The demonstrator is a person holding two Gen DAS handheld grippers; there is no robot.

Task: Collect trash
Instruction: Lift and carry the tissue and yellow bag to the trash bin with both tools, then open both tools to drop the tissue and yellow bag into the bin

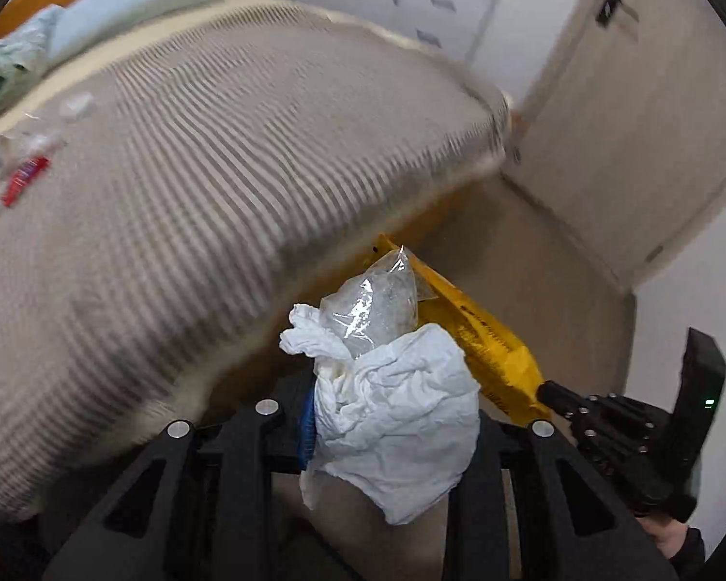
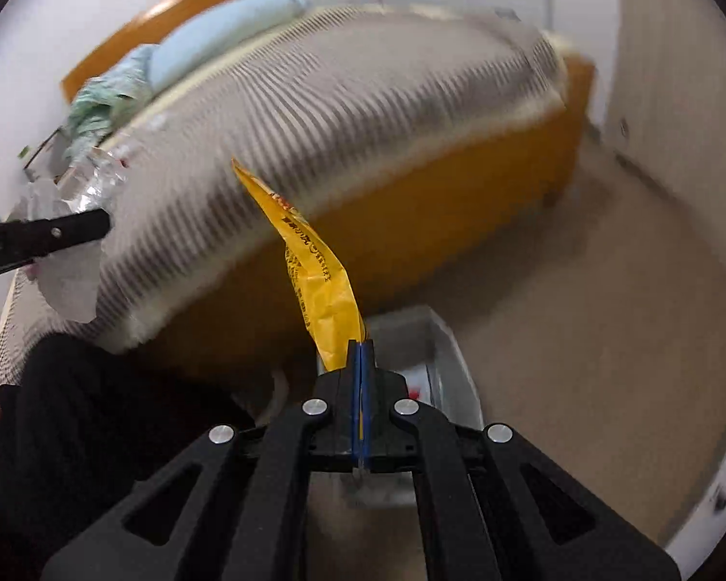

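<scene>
Left wrist view, nearest to me: my left gripper (image 1: 387,416) is clamped on a bundle of trash, a crumpled white paper tissue (image 1: 401,416) together with a clear crinkled plastic bag (image 1: 377,310) that stands up just in front of the fingers. I judge that I hold both pieces in one grip so I carry more in one trip. Beside it, to its right, my right gripper (image 1: 552,394) pinches the lower end of a long yellow plastic wrapper (image 1: 479,339), which leans across behind the tissue bundle.

In the right wrist view the jaws of the right gripper (image 2: 360,363) are pressed together on this yellow wrapper (image 2: 314,271), and the wrapper rises straight ahead of the fingertips. Just below and beyond the fingertips is a white rectangular plastic bin (image 2: 455,363) on the floor, with something red inside. I think the bin is the place for the trash, so the wrapper is nearly above it.

Farther ahead is the bed with a grey striped cover (image 1: 227,155). On its far left part more trash is lying: a clear wrapper with a red label (image 1: 24,179), well apart from both grippers.
</scene>
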